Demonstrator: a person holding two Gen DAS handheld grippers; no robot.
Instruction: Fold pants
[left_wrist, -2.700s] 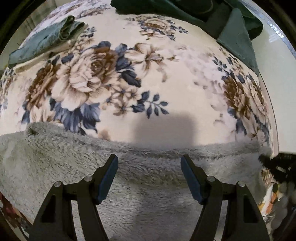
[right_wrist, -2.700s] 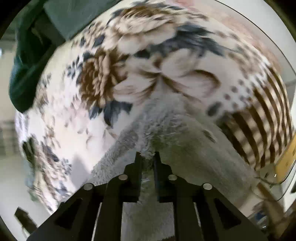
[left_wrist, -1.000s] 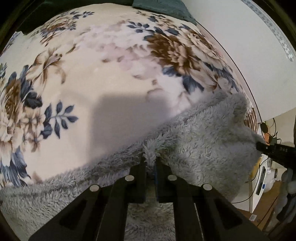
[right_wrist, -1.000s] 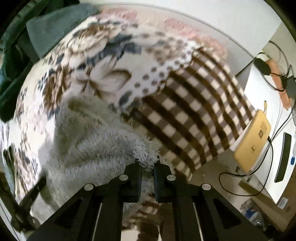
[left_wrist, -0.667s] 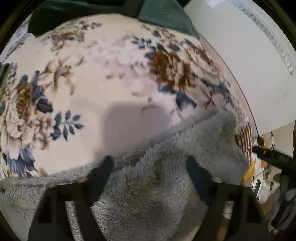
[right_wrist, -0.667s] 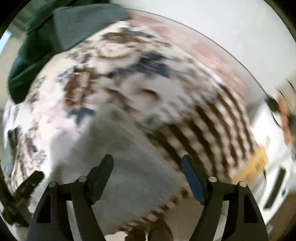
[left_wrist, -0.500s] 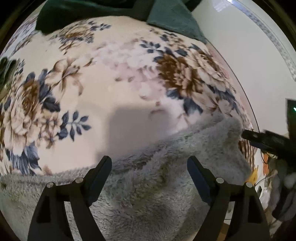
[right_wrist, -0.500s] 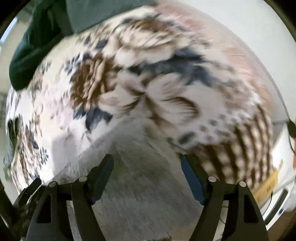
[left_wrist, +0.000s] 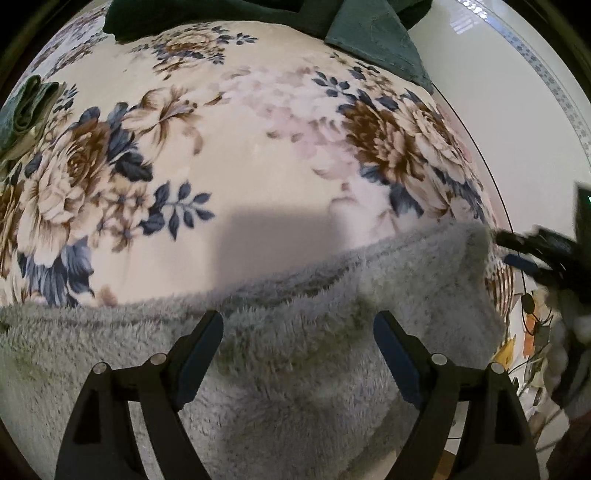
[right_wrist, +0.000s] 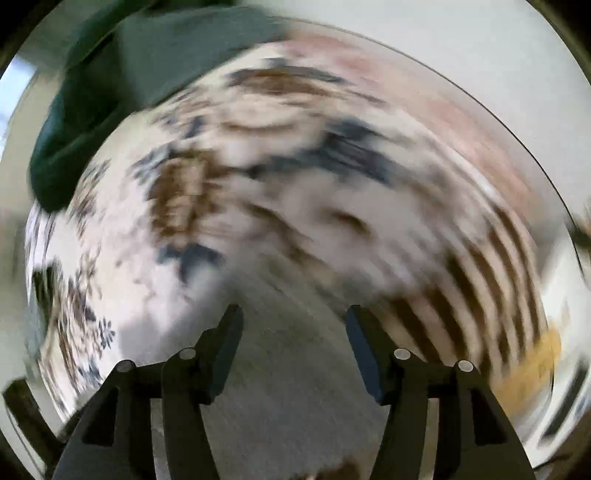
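Hovering left gripper (left_wrist: 297, 347) jaws apart, grey fleece pants (left_wrist: 295, 387), floral blanket (left_wrist: 240, 155)

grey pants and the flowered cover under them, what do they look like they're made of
The grey pants look like plush fleece: a long, fuzzy, matte pile with tufts showing along the folded edge. The flowered cover looks like a smoother short-pile fleece or flannel blanket, with a soft printed pattern and no visible weave. The exact fibre cannot be told.

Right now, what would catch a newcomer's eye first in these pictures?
The big floral blanket fills most of the view, cream with brown and blue flowers. Fluffy grey pants lie across its near edge, under the open left gripper. Dark green cloth is bunched at the far side.
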